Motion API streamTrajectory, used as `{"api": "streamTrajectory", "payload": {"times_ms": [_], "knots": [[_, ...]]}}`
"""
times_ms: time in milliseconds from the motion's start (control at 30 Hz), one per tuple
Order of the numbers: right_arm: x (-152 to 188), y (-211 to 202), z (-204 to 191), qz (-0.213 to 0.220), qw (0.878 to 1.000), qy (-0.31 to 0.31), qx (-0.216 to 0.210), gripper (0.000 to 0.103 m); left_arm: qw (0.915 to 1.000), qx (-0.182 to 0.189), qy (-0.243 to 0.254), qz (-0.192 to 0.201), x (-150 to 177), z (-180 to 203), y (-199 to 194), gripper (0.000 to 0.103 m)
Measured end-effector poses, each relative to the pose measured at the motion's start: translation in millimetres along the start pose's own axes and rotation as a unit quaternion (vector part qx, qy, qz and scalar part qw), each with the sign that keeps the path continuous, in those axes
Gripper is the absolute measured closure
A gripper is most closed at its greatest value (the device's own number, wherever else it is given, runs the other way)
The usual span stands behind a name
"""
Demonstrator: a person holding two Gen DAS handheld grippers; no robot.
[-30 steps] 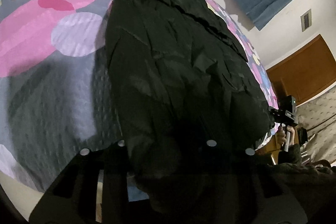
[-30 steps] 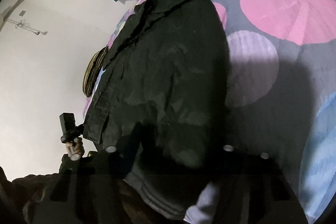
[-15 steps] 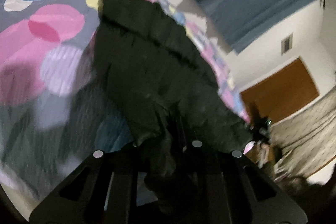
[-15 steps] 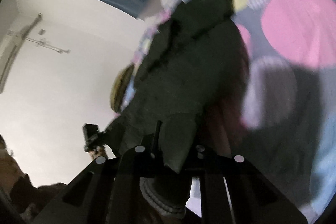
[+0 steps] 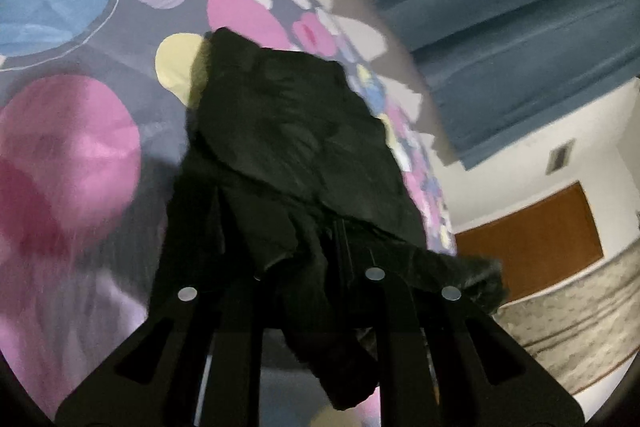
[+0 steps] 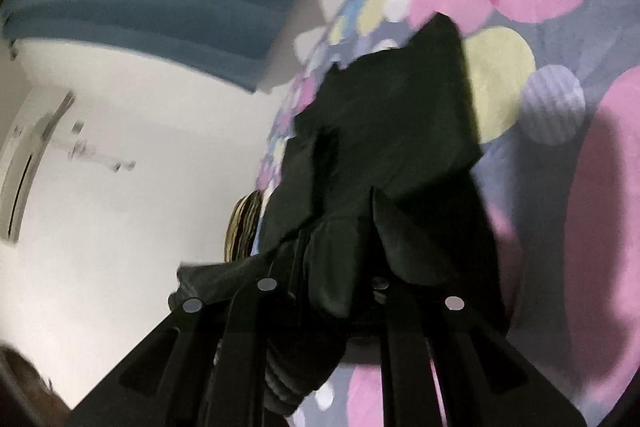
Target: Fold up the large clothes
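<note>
A large black jacket point(image 5: 288, 131) lies on a bed with a spotted cover point(image 5: 72, 131). My left gripper point(image 5: 304, 247) is shut on the jacket's near edge, which is lifted off the bed, and cloth hangs down between the fingers. In the right wrist view the same jacket point(image 6: 392, 131) rises from the bed, and my right gripper point(image 6: 332, 247) is shut on its other near corner. A ribbed cuff point(image 6: 288, 383) hangs below the right fingers. The far end of the jacket still rests on the cover.
Blue curtains point(image 5: 512, 39) hang behind the bed. A brown door point(image 5: 532, 239) and a patterned mattress side point(image 5: 580, 323) are at the right. A striped pillow point(image 6: 244, 227) lies at the bed's edge by a white wall point(image 6: 120, 227).
Both grippers have risen and moved forward over the bed with the jacket's near edge. The flat jacket is now bunched and folding over toward its far end. The views are blurred by motion.
</note>
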State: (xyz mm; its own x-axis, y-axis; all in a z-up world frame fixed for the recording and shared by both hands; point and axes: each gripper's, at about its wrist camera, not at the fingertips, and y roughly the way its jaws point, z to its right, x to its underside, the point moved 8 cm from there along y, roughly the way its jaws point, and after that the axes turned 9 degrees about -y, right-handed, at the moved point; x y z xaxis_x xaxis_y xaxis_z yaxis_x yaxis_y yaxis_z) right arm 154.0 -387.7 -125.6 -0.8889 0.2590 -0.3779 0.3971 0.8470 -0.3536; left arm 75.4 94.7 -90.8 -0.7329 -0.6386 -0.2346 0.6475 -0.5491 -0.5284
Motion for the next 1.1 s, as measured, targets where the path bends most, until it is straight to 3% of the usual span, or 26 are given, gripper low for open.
{"api": "streamTrajectory", "payload": {"times_ms": [133, 300, 433, 633, 833, 933, 1033, 1100], "knots": [[-2, 24, 39, -0.016, 0.998, 0.052, 0.023, 0.091, 0.9993, -0.024, -0.024, -0.015, -13, -25, 31, 0.091], [-2, 30, 54, -0.015, 0.997, 0.076, 0.012, 0.094, 0.9990, -0.010, -0.036, -0.025, -14, -35, 39, 0.091], [-2, 25, 52, -0.024, 0.996, 0.081, -0.002, 0.092, 0.9994, 0.015, 0.014, -0.029, -13, -17, 25, 0.086], [-2, 14, 51, -0.033, 0.996, 0.079, -0.010, 0.085, 0.9959, 0.083, 0.012, -0.036, -19, 2, -4, 0.067], [-2, 13, 52, -0.032, 0.995, 0.095, -0.018, 0.084, 0.9932, 0.111, 0.015, -0.031, -28, 2, -19, 0.061], [-2, 12, 50, -0.028, 0.994, 0.105, -0.030, 0.077, 0.9919, 0.125, 0.010, -0.022, -30, -1, -25, 0.060], [-3, 6, 46, -0.022, 0.993, 0.108, -0.037, 0.065, 0.9893, 0.145, -0.001, -0.014, -32, -3, -31, 0.060], [-5, 1, 42, -0.016, 0.993, 0.107, -0.042, 0.050, 0.9893, 0.146, 0.000, -0.008, -34, -5, -34, 0.059]]}}
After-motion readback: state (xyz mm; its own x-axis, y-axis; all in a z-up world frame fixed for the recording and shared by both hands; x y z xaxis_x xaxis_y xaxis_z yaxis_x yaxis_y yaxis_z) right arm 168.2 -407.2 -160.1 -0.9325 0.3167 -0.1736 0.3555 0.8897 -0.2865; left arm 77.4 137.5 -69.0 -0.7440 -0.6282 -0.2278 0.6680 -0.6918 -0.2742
